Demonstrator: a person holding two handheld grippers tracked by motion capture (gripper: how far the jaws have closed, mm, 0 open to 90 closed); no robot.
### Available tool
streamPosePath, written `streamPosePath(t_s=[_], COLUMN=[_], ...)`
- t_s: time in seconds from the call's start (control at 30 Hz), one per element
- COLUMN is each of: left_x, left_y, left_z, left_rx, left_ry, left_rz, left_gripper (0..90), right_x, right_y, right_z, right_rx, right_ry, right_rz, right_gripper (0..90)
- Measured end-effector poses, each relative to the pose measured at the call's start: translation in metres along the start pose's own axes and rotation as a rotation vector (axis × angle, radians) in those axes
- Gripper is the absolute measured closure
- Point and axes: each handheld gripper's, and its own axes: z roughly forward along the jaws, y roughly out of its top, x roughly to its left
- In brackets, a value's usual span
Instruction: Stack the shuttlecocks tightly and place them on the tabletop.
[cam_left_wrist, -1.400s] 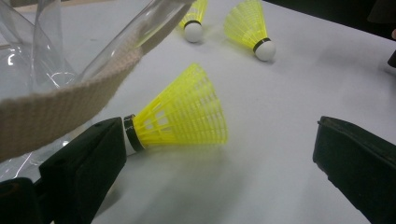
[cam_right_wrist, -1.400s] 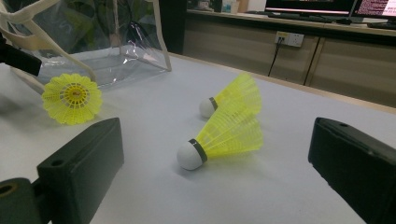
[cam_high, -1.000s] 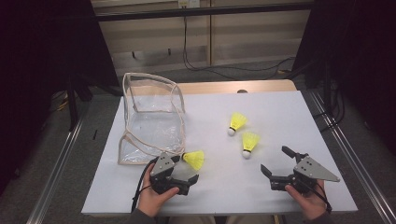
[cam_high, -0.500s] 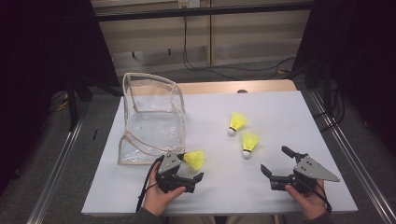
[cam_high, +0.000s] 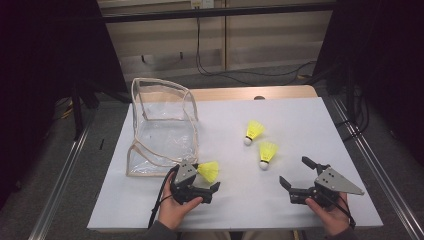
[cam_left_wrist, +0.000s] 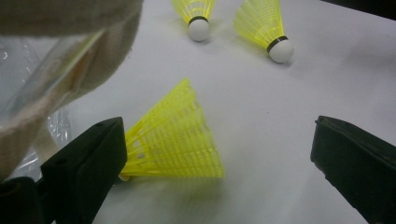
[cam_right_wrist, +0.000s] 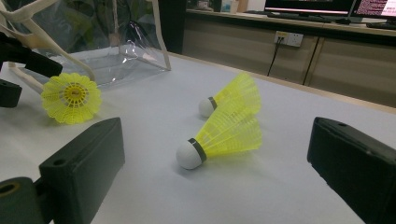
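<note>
Three yellow shuttlecocks lie on the white table. One shuttlecock rests beside the clear pouch, between the jaws of my left gripper, which is open. In the left gripper view that shuttlecock lies against the left jaw, which hides its cork. My right gripper is open near the front right. In the right gripper view its jaws frame the nearer shuttlecock without touching it, and another shuttlecock lies just behind.
A clear plastic pouch with beige trim stands open at the left of the table. The table's front edge runs just under both hands. Dark floor and metal rails flank the table, with cables and a wall behind it.
My left gripper has edged a little to the right around the shuttlecock by the pouch. The right gripper and the shuttlecocks have not moved.
</note>
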Motion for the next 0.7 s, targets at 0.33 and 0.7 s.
streamPosePath(t_s=[0.33, 0.7], left_x=[-0.0008, -0.0036], left_y=[0.0021, 0.0032], left_z=[0.0017, 0.0051], left_rx=[-0.005, -0.001], left_ry=[0.018, 0.085], left_rz=[-0.011, -0.025], left_gripper=[3.3, 7.4], right_x=[-0.0001, 0.0007], right_y=[0.0002, 0.0003], right_z=[-0.0001, 0.0005], right_rx=[-0.002, 0.000], right_ry=[-0.001, 0.003], right_rz=[-0.002, -0.003], right_gripper=[3.2, 3.3])
